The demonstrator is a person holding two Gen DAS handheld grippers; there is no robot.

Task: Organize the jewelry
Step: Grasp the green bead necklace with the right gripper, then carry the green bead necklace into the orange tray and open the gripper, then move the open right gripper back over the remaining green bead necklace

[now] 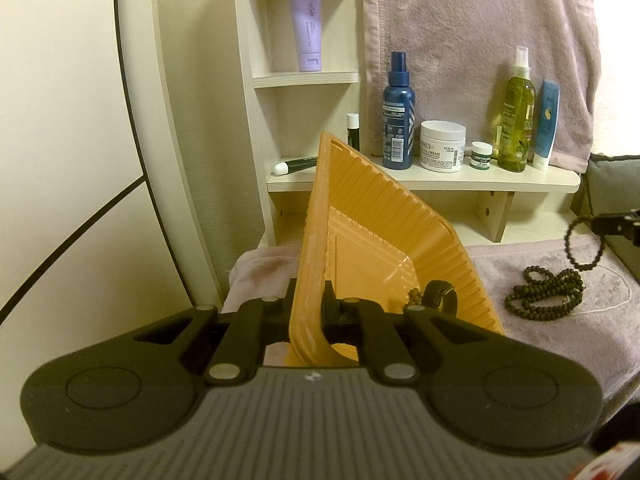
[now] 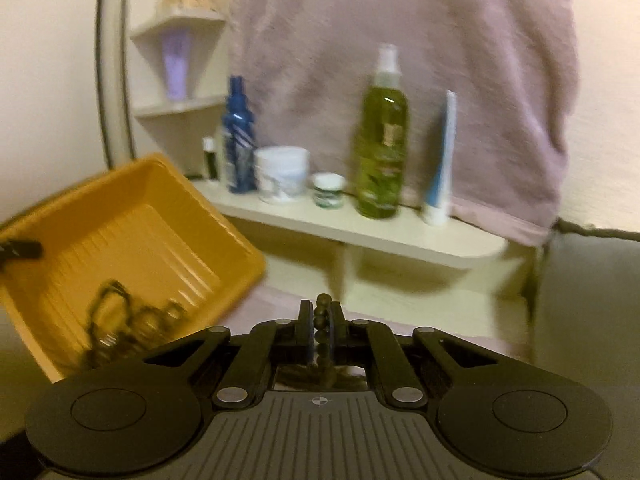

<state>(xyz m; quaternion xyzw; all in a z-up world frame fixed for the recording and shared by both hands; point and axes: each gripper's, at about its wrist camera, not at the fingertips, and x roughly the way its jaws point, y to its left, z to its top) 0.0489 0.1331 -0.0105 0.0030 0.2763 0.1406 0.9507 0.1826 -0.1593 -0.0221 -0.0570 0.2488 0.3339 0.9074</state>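
Observation:
An orange plastic tray point(image 1: 372, 232) is tilted up on its edge, and my left gripper point(image 1: 310, 300) is shut on its near rim. Several dark jewelry pieces point(image 1: 438, 298) lie in its low corner. The right wrist view shows the same tray point(image 2: 132, 232) at the left with blurred dark jewelry point(image 2: 120, 328) inside. My right gripper point(image 2: 322, 320) is shut on a dark bead bracelet point(image 2: 323, 330). In the left wrist view that bracelet point(image 1: 582, 242) hangs as a loop from the right gripper's fingers point(image 1: 612, 224) at the right edge. A heap of dark bead strands point(image 1: 544, 294) lies on the lilac towel point(image 1: 540, 340).
A thin pale chain point(image 1: 616, 304) lies beside the bead heap. Behind on the cream shelf point(image 1: 440, 182) stand a blue spray bottle point(image 1: 398, 116), a white cream jar point(image 1: 442, 146), a small green-capped jar point(image 1: 480, 156), a green spray bottle point(image 1: 516, 120) and a blue tube point(image 1: 546, 128). A lilac cloth point(image 1: 480, 40) hangs behind.

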